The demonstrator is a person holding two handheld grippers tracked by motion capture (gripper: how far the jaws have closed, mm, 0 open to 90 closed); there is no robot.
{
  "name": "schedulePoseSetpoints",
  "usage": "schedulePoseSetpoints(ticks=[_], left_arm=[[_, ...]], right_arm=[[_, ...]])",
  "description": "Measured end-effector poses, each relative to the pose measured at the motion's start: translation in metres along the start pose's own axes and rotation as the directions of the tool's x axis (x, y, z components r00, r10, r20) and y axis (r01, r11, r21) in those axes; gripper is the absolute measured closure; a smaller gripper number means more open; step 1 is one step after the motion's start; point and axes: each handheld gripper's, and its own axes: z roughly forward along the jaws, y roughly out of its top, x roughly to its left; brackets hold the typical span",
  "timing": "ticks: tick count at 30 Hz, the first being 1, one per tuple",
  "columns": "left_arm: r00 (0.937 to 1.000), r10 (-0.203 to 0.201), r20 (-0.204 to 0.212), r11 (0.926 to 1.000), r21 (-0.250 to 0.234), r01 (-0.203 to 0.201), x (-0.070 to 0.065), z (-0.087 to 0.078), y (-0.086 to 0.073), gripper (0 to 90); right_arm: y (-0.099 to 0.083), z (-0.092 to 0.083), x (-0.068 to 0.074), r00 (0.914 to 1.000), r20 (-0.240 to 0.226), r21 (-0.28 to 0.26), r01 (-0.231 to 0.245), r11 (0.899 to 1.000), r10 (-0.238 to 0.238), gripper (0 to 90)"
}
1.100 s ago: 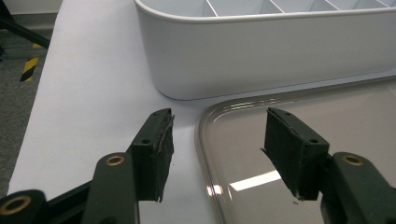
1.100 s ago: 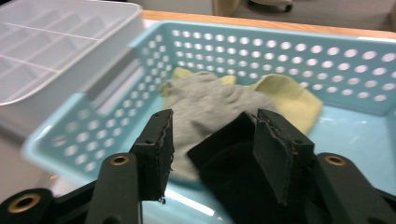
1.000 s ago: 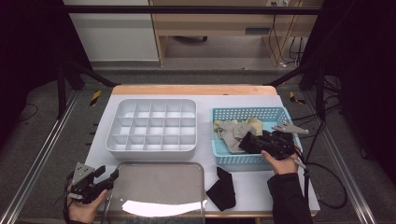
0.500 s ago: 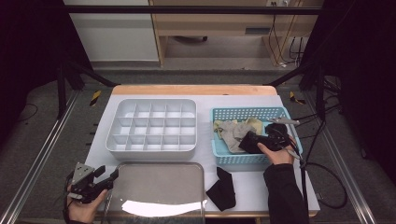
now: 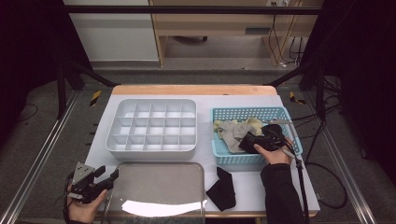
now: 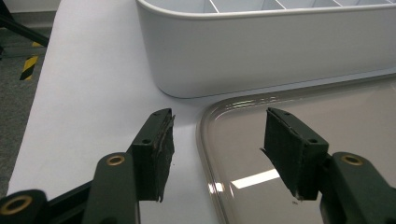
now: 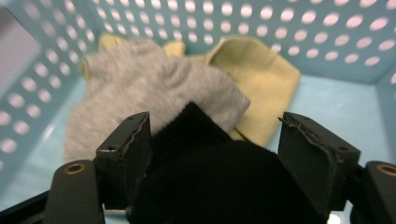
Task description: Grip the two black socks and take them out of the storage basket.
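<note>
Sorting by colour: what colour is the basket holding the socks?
Light blue basket with round holes, clearest in the right gripper view.

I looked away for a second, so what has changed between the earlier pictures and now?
The right gripper pushed deeper into the blue basket, jaws just opening around the black sock. The left gripper, tray and white organizer stayed put.

The divided tray sits left of the basket, behind the metal tray; socks lie in the basket.
</note>
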Motion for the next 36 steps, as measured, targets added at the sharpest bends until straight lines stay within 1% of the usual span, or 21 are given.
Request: schedulePoseSetpoints(ticks=[1,2,3,5,6,9,12,15,17,18,20,23,24,25,29,36], left_arm=[[1.0,-0.001,0.0,1.0,0.0,0.001,0.0,0.0,0.0,41.3],[1.0,-0.002,0.001,1.0,0.0,0.002,0.0,0.0,0.0,41.4],[1.0,-0.004,0.001,1.0,0.001,0.004,0.0,0.0,0.0,41.4],[1.0,-0.002,0.0,1.0,0.003,0.002,0.0,0.0,0.0,41.4],[1.0,0.0,0.0,1.0,0.003,0.0,0.0,0.0,0.0,41.4],[1.0,-0.004,0.0,1.0,0.001,0.004,0.0,0.0,0.0,41.4],[1.0,-0.004,0.001,1.0,0.002,0.004,0.0,0.0,0.0,41.4],[1.0,-0.004,0.002,1.0,0.001,0.004,0.0,0.0,0.0,41.5],[1.0,-0.002,0.0,1.0,0.001,0.002,0.0,0.0,0.0,41.4],[1.0,-0.002,0.001,1.0,0.001,0.002,0.0,0.0,0.0,41.4],[1.0,-0.005,0.002,1.0,0.002,0.005,0.0,0.0,0.0,41.4],[1.0,-0.003,0.001,1.0,0.001,0.003,0.0,0.0,0.0,41.4],[1.0,-0.003,0.001,1.0,0.001,0.003,0.001,0.0,0.0,41.4],[1.0,-0.004,0.001,1.0,0.001,0.004,0.001,0.0,0.0,41.4],[1.0,-0.003,0.002,1.0,0.001,0.003,0.0,0.0,0.0,41.4],[1.0,-0.004,0.0,1.0,-0.003,0.004,0.001,-0.001,0.0,41.5]], right_arm=[[-0.001,0.003,0.001,1.0,0.007,0.045,0.004,0.999,-0.004,28.7],[-0.001,0.005,0.0,1.0,0.001,0.083,-0.002,0.997,0.002,29.4],[-0.001,0.005,0.0,1.0,-0.002,0.098,-0.007,0.995,0.007,29.4],[-0.003,0.004,0.002,0.9999,0.012,0.075,0.009,0.997,-0.01,33.0],[-0.002,0.005,0.002,0.9999,0.011,0.082,0.004,0.997,-0.005,34.3],[-0.003,0.005,0.003,0.9996,0.025,0.098,0.012,0.995,-0.015,44.0],[-0.004,0.006,0.004,0.9979,0.041,0.108,0.046,0.993,-0.05,60.7],[-0.005,0.005,0.005,0.9965,0.048,0.101,0.063,0.993,-0.068,74.3],[-0.005,0.004,0.003,0.9965,0.051,0.084,0.062,0.995,-0.066,80.9],[-0.005,0.003,0.003,0.9973,0.047,0.073,0.053,0.996,-0.056,83.3],[-0.006,0.001,0.001,0.9977,0.045,0.046,0.049,0.998,-0.051,86.0],[-0.006,-0.002,0.001,0.9989,0.032,0.003,0.033,0.999,-0.033,86.9],[-0.006,-0.003,0.0,0.999,0.025,-0.013,0.038,0.999,-0.037,87.0],[-0.006,-0.004,0.001,0.9996,0.013,-0.028,0.025,0.999,-0.025,87.1],[-0.006,-0.01,-0.001,0.9998,-0.018,-0.096,0.0,0.995,-0.002,87.2],[-0.006,-0.019,-0.001,0.999,-0.044,-0.145,-0.011,0.989,0.005,87.2]])
